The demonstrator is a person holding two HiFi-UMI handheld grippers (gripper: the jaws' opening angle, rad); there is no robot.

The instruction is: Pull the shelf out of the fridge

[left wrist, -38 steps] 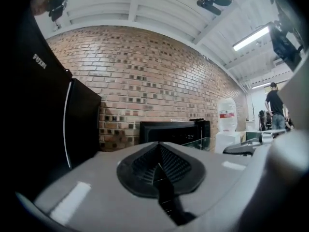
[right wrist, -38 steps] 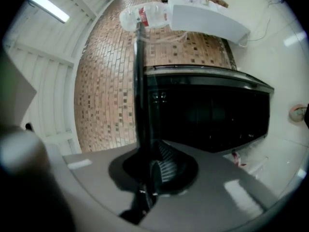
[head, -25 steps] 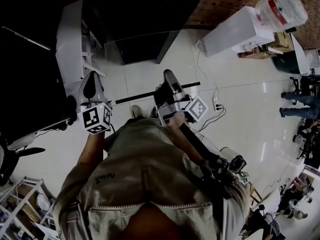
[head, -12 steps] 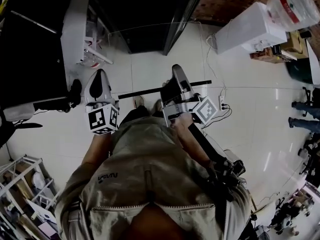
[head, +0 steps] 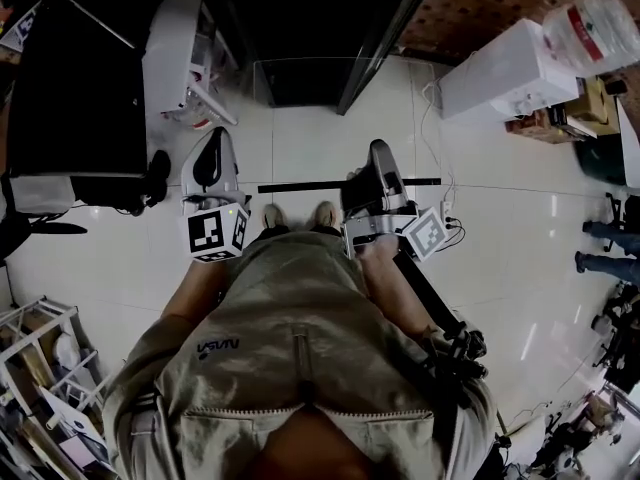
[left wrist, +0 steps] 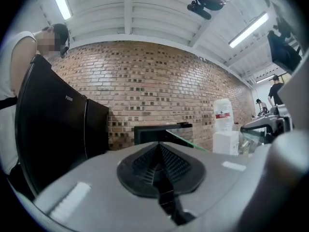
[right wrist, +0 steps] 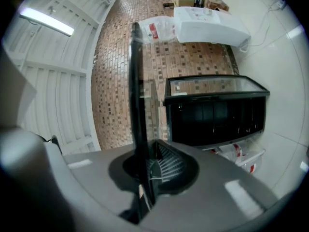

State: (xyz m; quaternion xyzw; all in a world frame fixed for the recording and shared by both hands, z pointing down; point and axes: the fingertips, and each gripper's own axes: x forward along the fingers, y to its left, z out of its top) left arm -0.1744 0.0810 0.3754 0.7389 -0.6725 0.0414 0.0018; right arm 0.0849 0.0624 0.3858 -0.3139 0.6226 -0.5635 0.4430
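Note:
The black fridge [head: 310,23] stands open ahead of me, its white door [head: 172,53] swung out to the left. A glass shelf [head: 312,118] with a black front bar [head: 300,186] hangs level above the white floor in front of the fridge. My right gripper [head: 372,173] is shut on that bar near its right end; in the right gripper view the bar [right wrist: 135,86] runs straight up out of the closed jaws [right wrist: 145,187]. My left gripper [head: 212,136] is shut and empty, left of the shelf and apart from it; its jaws [left wrist: 159,166] meet.
A white water dispenser [head: 505,66] with a bottle [head: 598,20] stands at the right, with a power strip and cable [head: 445,213] on the floor. A black cabinet [head: 80,98] is at left, a wire rack [head: 40,388] at lower left. People stand at far right.
Both grippers and the shelf have shifted right and nearer to me, away from the fridge. The shelf's black bar has turned from slanted to level.

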